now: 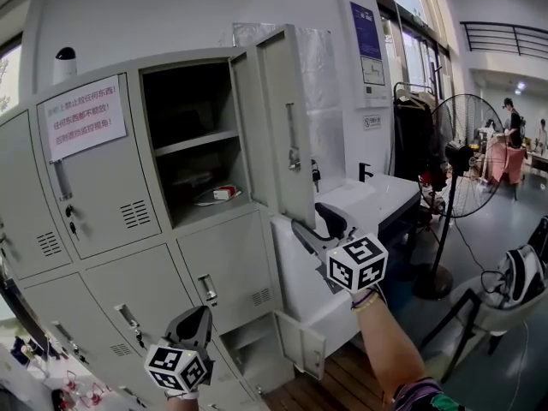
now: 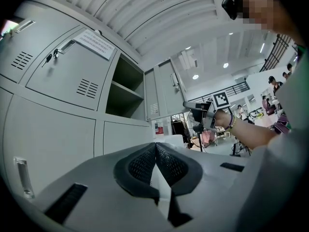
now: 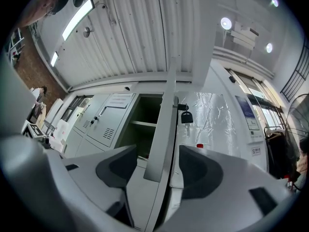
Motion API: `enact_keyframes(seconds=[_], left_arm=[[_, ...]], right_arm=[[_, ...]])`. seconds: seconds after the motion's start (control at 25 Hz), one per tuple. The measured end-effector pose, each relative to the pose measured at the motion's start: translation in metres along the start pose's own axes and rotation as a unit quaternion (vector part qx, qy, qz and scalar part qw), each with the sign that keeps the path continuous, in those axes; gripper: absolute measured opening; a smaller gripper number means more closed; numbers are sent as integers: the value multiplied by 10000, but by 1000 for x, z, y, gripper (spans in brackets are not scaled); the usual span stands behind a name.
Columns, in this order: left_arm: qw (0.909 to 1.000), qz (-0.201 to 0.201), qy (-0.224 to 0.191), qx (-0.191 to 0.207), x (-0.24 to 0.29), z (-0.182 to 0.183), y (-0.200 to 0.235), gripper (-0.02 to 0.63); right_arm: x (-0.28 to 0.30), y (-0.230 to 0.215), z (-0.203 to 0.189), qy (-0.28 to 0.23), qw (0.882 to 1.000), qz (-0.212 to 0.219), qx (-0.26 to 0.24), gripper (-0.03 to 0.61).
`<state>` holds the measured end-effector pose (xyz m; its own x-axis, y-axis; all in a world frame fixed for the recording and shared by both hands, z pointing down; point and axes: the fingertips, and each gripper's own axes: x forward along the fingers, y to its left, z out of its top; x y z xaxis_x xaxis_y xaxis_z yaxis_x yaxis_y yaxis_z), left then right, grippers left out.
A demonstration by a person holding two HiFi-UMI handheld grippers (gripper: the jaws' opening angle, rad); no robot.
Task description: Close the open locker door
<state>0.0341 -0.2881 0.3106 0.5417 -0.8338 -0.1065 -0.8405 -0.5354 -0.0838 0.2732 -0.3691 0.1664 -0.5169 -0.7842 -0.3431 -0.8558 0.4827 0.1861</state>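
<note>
The open locker door [image 1: 282, 118] stands out from the grey locker bank [image 1: 94, 195], hinged on the right of the open upper compartment [image 1: 193, 144]. My right gripper [image 1: 310, 219] is at the door's lower outer corner. In the right gripper view the door edge [image 3: 164, 129] runs between the two pads, a thin gap showing on each side, so the right gripper [image 3: 159, 170] is open around it. A key [image 3: 187, 116] hangs from the door's lock. My left gripper [image 1: 199, 317] hangs low before the bottom lockers, shut and empty [image 2: 155, 148].
A small red and white item [image 1: 224, 193] lies on the compartment's lower shelf. A white counter with a tap [image 1: 381, 197] stands right of the lockers. A floor fan [image 1: 469, 157], a clothes rack [image 1: 415, 135] and a chair [image 1: 505, 289] are further right. A small bottom door [image 1: 300, 345] hangs ajar.
</note>
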Motion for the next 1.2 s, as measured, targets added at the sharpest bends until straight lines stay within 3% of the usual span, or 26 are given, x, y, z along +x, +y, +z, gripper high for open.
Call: enact_keyframes(seconds=[0.28,0.64,1.2], left_arm=[[10000,-2,38,-42,-3,-6,-1,21],[9997,155,23,-180,-15,-15,10,21],[9968,713,-6,-348,-61,-19,49,21]], right_arm=[[-1,-2,-5,23,9999,-157,-37,121],[0,12,-4,-14,10000,-61,4,126],[20,67,2,-259,9991,337,58,167]])
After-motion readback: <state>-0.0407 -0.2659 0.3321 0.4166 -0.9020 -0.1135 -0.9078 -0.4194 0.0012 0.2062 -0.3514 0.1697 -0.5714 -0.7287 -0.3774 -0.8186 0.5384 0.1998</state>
